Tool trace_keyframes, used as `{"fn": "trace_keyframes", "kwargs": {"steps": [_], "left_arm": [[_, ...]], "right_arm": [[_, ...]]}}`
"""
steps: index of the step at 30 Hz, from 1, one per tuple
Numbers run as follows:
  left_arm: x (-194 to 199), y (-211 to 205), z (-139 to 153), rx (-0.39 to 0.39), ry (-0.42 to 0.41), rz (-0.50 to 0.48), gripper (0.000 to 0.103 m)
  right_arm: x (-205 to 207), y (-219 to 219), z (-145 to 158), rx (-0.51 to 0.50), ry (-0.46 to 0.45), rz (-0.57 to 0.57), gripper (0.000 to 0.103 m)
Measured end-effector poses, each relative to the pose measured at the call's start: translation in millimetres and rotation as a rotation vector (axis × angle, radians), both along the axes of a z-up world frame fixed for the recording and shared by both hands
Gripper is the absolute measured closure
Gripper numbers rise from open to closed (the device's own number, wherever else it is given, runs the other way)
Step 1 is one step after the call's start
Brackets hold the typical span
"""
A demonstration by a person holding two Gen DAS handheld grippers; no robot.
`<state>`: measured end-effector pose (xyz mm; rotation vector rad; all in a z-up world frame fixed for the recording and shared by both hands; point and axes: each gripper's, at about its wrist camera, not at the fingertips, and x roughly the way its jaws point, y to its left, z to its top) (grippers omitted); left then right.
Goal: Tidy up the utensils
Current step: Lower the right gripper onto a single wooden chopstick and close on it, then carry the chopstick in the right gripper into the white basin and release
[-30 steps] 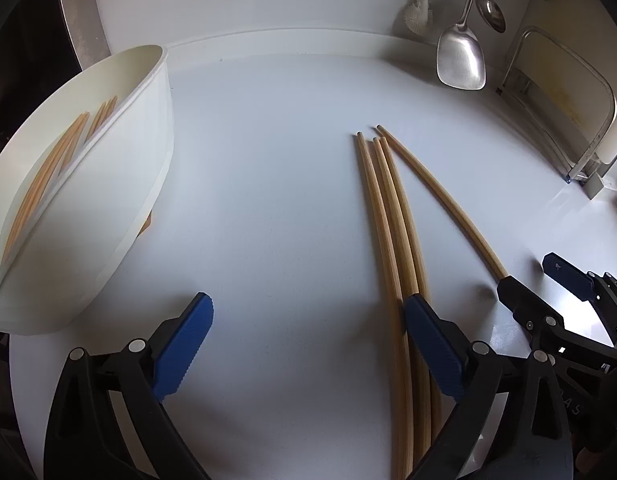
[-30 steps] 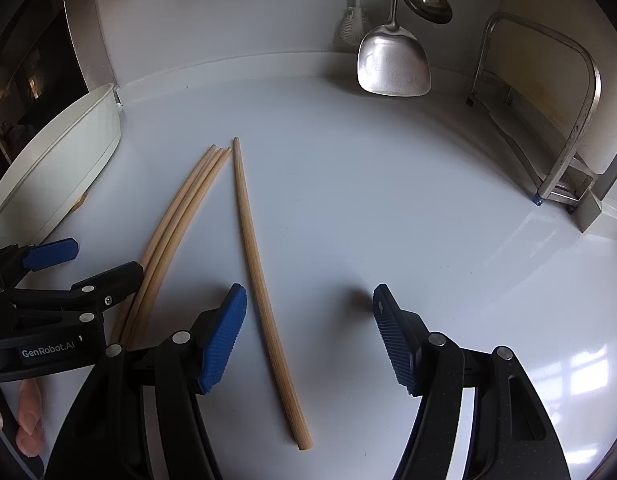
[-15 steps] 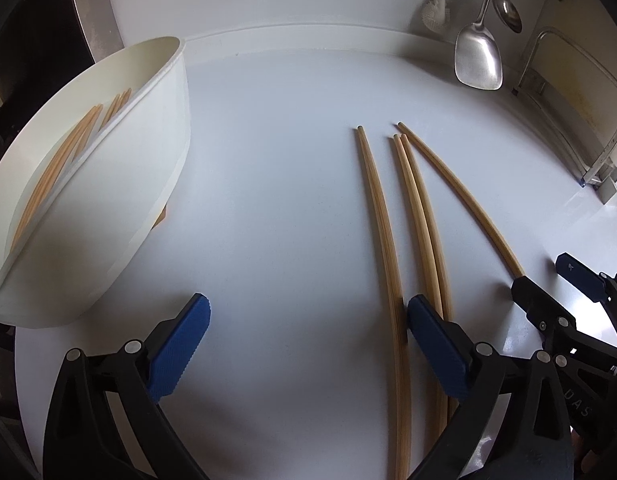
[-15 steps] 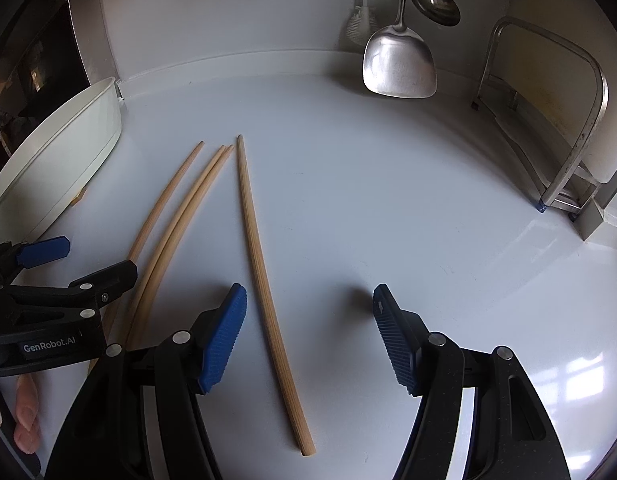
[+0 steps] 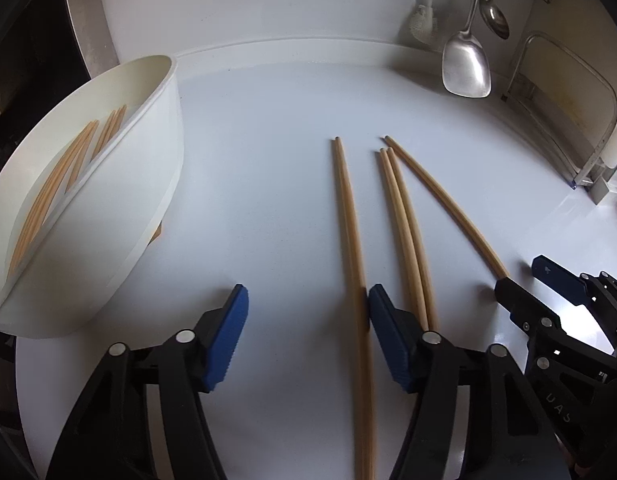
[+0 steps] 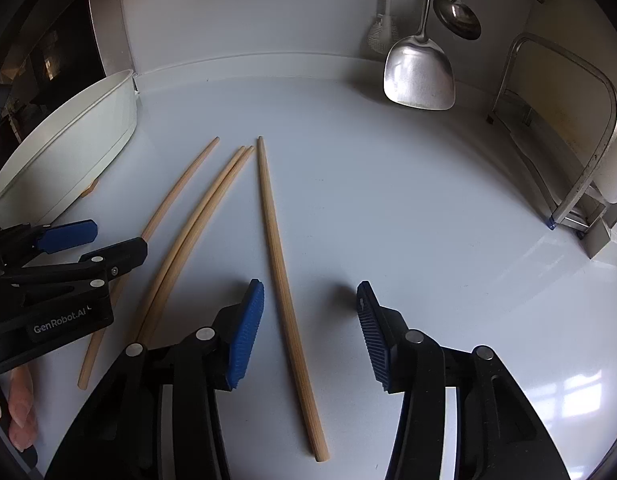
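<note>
Four loose chopsticks are laid on the white counter (image 5: 244, 200), and both claws are closing at once. The left claw (image 5: 304, 330) is about half open, with one chopstick (image 5: 350, 236) lying between its jaws, hard against the right-hand pad (image 5: 382, 320); the left-hand pad stands clear of it, so nothing is gripped yet. A pair (image 5: 404, 224) is seen just outside that right-hand pad, untouched. The right claw (image 6: 310, 330) is narrower than half open, and a single stick (image 6: 278, 248) runs up between its jaws, nearer the left-hand pad (image 6: 246, 332), no pad pressing on it. Beyond the left claw, to its left, the white holder (image 5: 148, 184) is seen with more sticks (image 5: 64, 176) already inside. These sticks are judged light, stiff and thin, smooth enough to roll or squirt sideways on the glossy top as the pads meet. A hold near the thick end, close under each claw, is favoured, square across the shaft, so the long tip does not swing. A hanging spatula (image 6: 420, 76) and ladle (image 6: 456, 12) are well ahead of the claws, out of the way.
</note>
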<state>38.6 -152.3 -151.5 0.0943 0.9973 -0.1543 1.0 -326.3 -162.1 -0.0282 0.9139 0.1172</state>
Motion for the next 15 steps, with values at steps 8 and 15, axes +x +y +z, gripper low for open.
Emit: {"fn": "trace_keyframes", "kwargs": {"steps": [8, 15], "left_arm": [[-2, -9, 2, -0.020, 0.021, -0.061, 0.095], [-6, 3, 10, -0.084, 0.085, -0.085, 0.095]], "right_arm": [[1, 9, 5, -0.008, 0.015, 0.033, 0.097], [-2, -4, 16, 0.087, 0.047, -0.034, 0.097]]}}
